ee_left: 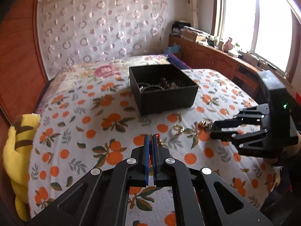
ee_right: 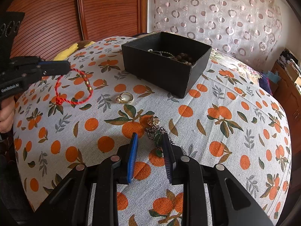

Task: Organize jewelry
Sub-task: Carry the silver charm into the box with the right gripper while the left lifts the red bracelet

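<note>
My left gripper (ee_left: 151,138) is shut on a red cord bracelet (ee_right: 75,88) with gold beads. In the right wrist view the bracelet hangs as a loop from the left gripper (ee_right: 66,66), just above the orange-patterned bedspread (ee_right: 225,131). My right gripper (ee_right: 150,138) stands open low over the bed. A green and metal pendant piece (ee_right: 155,130) with a gold flower lies between its fingers, close to the right one. A gold ring with a pearl (ee_right: 126,98) lies between the two grippers. Behind it is an open black box (ee_right: 160,69) holding several bead strings.
A yellow plush toy (ee_left: 17,150) lies at the bed's left edge. A ribbed wooden panel (ee_right: 105,9) and a circle-patterned curtain (ee_left: 101,28) stand behind the bed. A wooden cabinet (ee_left: 212,56) with clutter runs under the window on the right.
</note>
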